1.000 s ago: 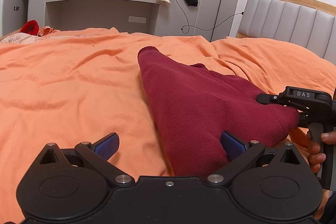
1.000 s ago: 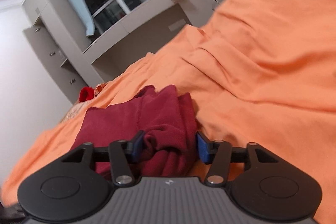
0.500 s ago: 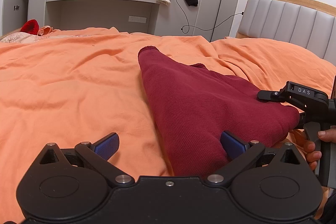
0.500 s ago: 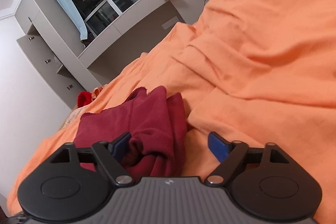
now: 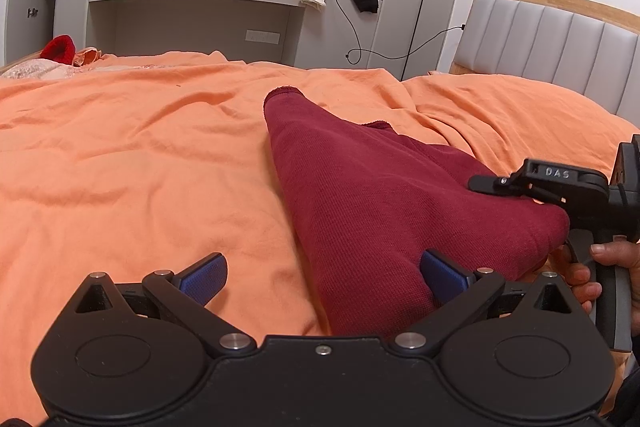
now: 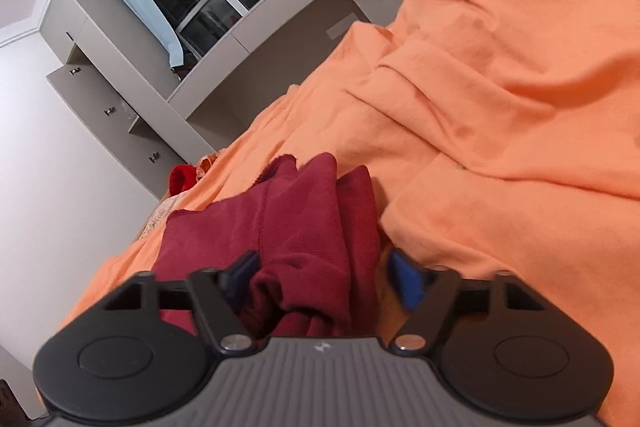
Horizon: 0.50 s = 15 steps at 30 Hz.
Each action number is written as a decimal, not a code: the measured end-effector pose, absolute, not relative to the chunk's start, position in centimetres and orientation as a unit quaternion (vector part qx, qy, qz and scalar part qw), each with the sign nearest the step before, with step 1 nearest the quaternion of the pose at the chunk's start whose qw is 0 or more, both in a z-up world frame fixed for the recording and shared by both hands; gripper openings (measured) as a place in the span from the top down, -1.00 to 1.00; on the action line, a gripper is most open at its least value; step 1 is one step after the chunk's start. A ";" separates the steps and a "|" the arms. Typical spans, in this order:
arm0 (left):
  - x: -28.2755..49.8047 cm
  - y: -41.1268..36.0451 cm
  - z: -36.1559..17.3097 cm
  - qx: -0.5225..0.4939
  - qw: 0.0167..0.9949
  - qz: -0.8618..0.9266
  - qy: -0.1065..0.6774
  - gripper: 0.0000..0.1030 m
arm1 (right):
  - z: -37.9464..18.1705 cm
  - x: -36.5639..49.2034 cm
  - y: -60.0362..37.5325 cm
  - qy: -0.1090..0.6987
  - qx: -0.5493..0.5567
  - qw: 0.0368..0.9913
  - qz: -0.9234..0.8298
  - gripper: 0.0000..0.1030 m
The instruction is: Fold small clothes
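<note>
Bed (image 5: 120, 167) under orange sheet, biggest. Maroon garment (image 5: 380, 195) folded, lying on bed right of centre. Left gripper (image 5: 324, 275) released, blue pads spread wide, garment's near end between them. Right gripper (image 6: 320, 273) released, straddling bunched garment edge, not clamping.

A dark red ribbed-knit garment (image 5: 384, 195) is seen on a plain orange bedsheet (image 5: 140, 167). Blue pads (image 5: 204, 275) are carried on black tongs (image 5: 320, 279).
</note>
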State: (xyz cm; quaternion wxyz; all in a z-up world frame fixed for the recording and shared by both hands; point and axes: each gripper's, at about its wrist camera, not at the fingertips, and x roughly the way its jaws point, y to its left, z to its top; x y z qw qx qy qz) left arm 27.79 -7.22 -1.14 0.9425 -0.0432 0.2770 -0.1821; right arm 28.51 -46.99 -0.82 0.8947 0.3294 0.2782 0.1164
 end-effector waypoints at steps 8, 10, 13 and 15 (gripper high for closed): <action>27.7 -7.1 -1.1 -0.047 0.944 -0.182 0.273 -0.99 | -0.5 27.9 -46.0 0.271 0.297 0.909 0.111 -0.04; 27.4 -6.9 -0.9 -0.054 0.946 -0.183 0.261 -0.99 | -0.3 27.8 -45.6 0.268 0.278 0.916 0.106 -0.04; 26.9 -6.5 -0.2 -0.070 0.949 -0.190 0.240 -0.99 | 0.1 27.6 -45.2 0.263 0.256 0.925 0.103 0.00; 26.8 -6.0 0.6 -0.089 0.948 -0.202 0.229 -0.99 | 0.1 27.5 -45.2 0.261 0.248 0.927 0.102 0.01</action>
